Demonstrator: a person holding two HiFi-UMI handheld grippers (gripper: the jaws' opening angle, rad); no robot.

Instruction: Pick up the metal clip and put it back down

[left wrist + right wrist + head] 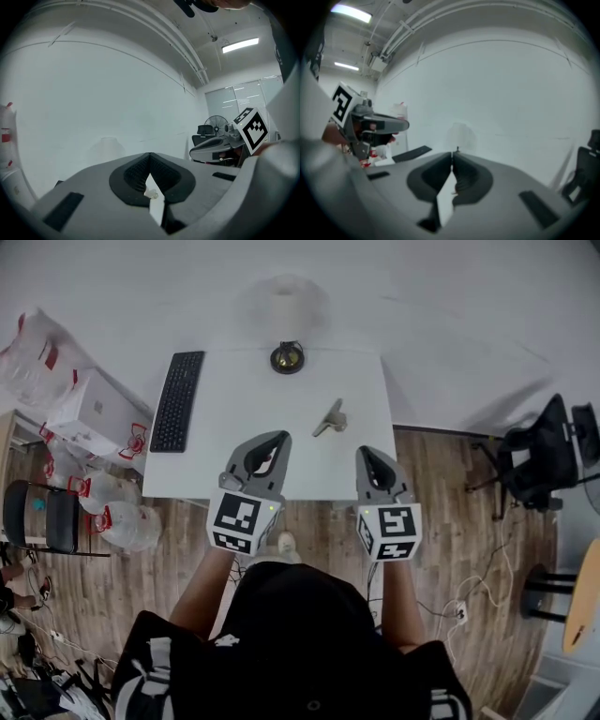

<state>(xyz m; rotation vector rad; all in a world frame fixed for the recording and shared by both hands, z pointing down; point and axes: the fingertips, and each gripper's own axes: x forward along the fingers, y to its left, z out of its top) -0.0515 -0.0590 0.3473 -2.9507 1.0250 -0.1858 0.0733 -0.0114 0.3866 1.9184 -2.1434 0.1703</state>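
The metal clip (330, 418) lies flat on the white table (244, 399), right of the middle. Both grippers are held over the table's near edge, pointing away from me. My left gripper (278, 439) is down and to the left of the clip, its jaws closed tip to tip with nothing held (150, 155). My right gripper (366, 453) is just below and right of the clip, also shut and empty (452, 154). Neither touches the clip. Neither gripper view shows the clip.
A black keyboard (178, 399) lies at the table's left side and a lamp (287, 357) stands at its far edge. A box (94, 413) and plastic bags (112, 507) sit on the floor at left. A black chair (544, 451) stands at right.
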